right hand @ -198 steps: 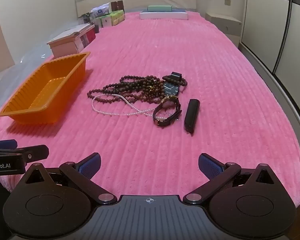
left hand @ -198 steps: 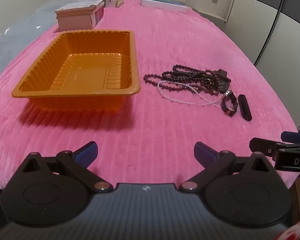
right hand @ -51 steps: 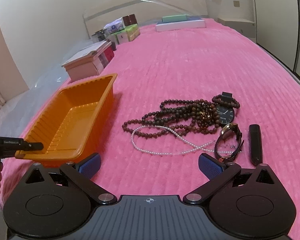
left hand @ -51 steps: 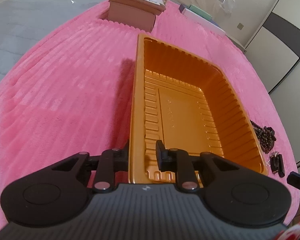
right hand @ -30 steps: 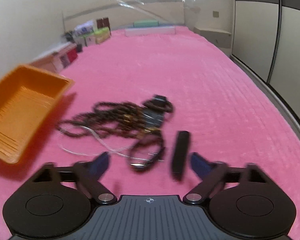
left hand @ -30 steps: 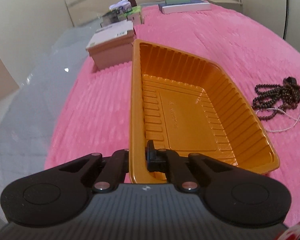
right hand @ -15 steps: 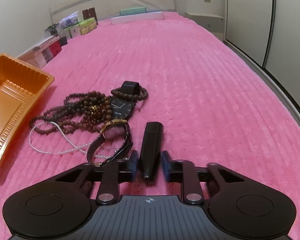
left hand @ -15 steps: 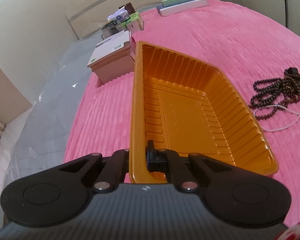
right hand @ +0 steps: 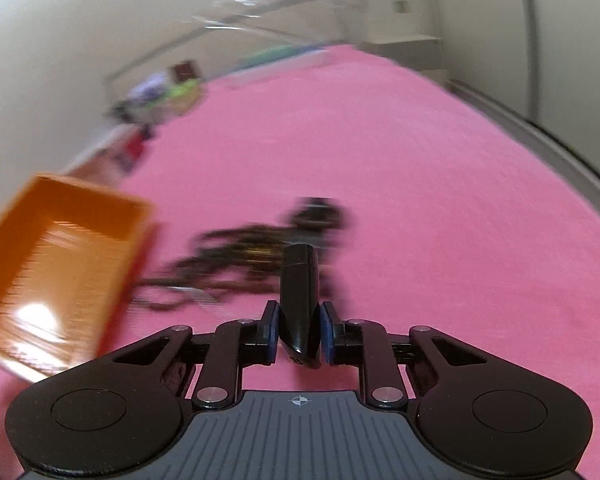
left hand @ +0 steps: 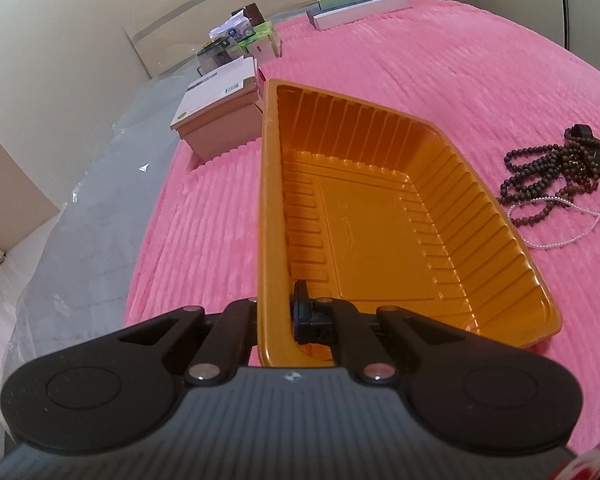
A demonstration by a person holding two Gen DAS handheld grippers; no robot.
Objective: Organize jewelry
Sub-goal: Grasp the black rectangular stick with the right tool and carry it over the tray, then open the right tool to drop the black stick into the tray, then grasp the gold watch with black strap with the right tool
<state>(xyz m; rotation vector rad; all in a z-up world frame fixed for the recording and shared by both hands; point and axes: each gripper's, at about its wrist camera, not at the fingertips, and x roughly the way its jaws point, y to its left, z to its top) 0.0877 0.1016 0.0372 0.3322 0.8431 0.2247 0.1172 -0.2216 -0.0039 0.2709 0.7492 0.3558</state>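
Broadly, a ribbed pink blanket (left hand: 440, 72) covers the bed, cream walls behind. On it the orange tray (left hand: 380, 208) has its near rim clamped in the left gripper (left hand: 276, 316) jaws. Right of the tray lie bead necklaces (left hand: 548, 168). The right gripper (right hand: 299, 334) jaws, just closed, grip a black case (right hand: 299, 292). Boxes (left hand: 220, 120) sit behind the tray.

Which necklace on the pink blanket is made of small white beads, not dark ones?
The thin pearl-like strand, lying at the near edge of the jewelry pile. The brown bead necklaces behind it have larger, dark beads.
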